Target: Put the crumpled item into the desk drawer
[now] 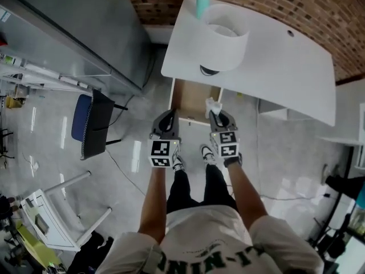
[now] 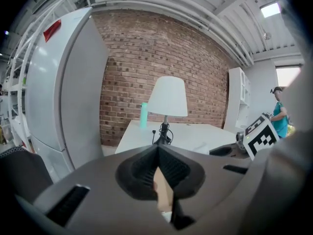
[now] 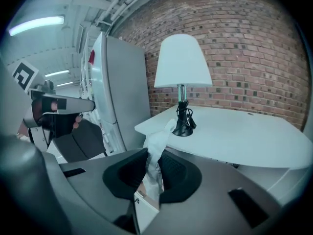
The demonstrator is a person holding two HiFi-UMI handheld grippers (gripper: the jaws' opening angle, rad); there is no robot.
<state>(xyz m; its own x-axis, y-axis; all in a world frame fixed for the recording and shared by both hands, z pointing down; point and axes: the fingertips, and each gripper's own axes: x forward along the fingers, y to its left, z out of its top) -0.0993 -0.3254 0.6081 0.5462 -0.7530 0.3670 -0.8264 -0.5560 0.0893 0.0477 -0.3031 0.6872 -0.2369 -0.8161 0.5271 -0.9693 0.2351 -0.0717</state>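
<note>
The crumpled item is a wad of white paper, and my right gripper is shut on it just above the front right part of the open desk drawer. In the right gripper view the white wad sticks up out of the gripper's dark ribbed pads. My left gripper hangs beside it over the drawer's front left. Its jaws meet at the tips with nothing between them. The drawer's wooden inside shows under both.
A white desk carries a lamp with a white shade and a teal bottle. A tall grey cabinet stands to the left, with a dark chair on the glossy floor. The person's feet are below the drawer.
</note>
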